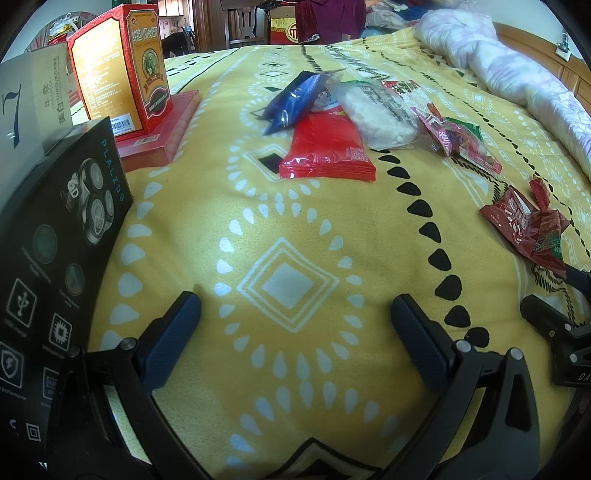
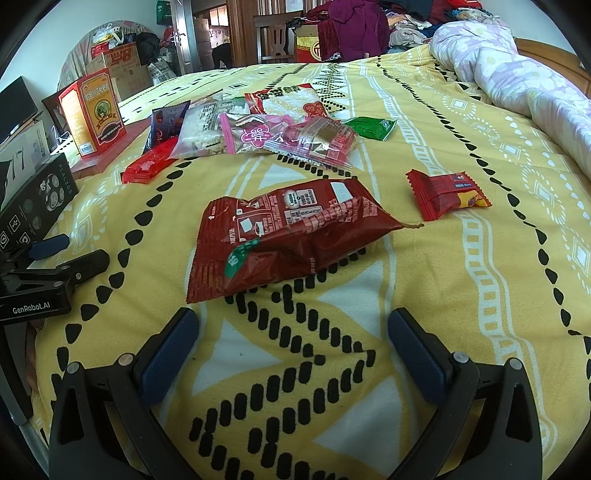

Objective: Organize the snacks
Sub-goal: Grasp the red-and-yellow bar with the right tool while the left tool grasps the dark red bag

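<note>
A home bedroom: a bed under a yellow patterned blanket, a rolled lilac quilt along its wooden headboard, clothes heaped over a wooden chair, cardboard boxes beside the doorway.

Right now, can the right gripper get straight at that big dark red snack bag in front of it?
Probably yes. The right gripper is open and empty, and the dark red bag lies flat just ahead of its fingers on the yellow blanket, apart from the other packets, with nothing between them.
</note>
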The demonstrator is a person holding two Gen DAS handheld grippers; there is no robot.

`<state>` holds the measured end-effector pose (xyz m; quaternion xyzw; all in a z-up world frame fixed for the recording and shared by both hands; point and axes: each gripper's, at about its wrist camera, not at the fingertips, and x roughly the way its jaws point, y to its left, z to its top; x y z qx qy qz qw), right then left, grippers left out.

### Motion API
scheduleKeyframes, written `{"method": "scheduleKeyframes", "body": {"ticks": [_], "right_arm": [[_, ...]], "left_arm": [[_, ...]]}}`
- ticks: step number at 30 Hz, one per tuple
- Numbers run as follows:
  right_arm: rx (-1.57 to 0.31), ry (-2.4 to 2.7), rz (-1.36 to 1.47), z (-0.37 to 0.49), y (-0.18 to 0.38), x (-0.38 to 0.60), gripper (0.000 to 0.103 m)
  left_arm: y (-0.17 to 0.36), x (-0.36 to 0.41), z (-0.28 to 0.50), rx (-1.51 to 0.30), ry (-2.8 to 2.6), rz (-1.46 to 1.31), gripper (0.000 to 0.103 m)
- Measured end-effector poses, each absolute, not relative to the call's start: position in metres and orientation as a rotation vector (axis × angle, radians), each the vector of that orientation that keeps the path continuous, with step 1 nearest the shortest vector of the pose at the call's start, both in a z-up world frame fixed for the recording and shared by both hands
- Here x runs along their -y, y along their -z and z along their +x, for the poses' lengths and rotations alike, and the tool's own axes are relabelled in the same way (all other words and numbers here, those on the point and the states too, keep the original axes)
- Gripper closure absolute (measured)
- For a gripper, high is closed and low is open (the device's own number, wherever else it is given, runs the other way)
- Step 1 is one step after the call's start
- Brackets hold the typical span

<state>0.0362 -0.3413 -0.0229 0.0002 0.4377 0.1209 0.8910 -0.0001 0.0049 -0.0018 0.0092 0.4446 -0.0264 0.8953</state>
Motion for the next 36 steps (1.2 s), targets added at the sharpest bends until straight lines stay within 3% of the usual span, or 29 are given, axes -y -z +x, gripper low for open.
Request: {"method": "scheduleKeyframes", "body": {"ticks": [10,20,23,25,28,31,32,34,36], "right_arm": [[-1.111,-0.386,-0.019,0.035,-0.001,0.35,0.0],[-0.984,-0.241,0.013,0.072,-0.057,0.398,0.0],[-1.037,-0.111,0.279,0.106,-0.05,0.451,0.0],[-1.108,-0.085,0.487,0.127,-0.033,0.476,0.004],[-1.145,-0.033,0.435,0.152,-0.021,0.469,0.009],[-1.147,-0.025,0.344,0.164,-0.01,0.456,0.026],[-1.117,-0.03,0.297,0.163,-0.01,0.455,0.041],[-1.083,-0.069,0.321,0.157,-0.014,0.462,0.051],[-1.053,-0.099,0.377,0.147,-0.017,0.473,0.052]], "left_arm": [[0.0,-0.005,-0.004,-0.916,0.063,0.016,0.0],[-0.006,-0.012,-0.008,-0.914,0.111,-0.027,0.0],[-0.013,-0.01,-0.009,-0.918,0.137,-0.056,0.001],[-0.024,-0.007,-0.008,-0.917,0.166,-0.115,0.002],[-0.054,0.017,-0.006,-0.858,0.243,-0.121,0.002],[-0.075,0.053,0.001,-0.816,0.361,-0.047,0.0],[-0.078,0.067,0.005,-0.818,0.418,-0.019,0.0],[-0.078,0.097,0.016,-0.815,0.518,0.044,0.0],[-0.07,0.119,0.027,-0.842,0.575,0.093,0.001]]}}
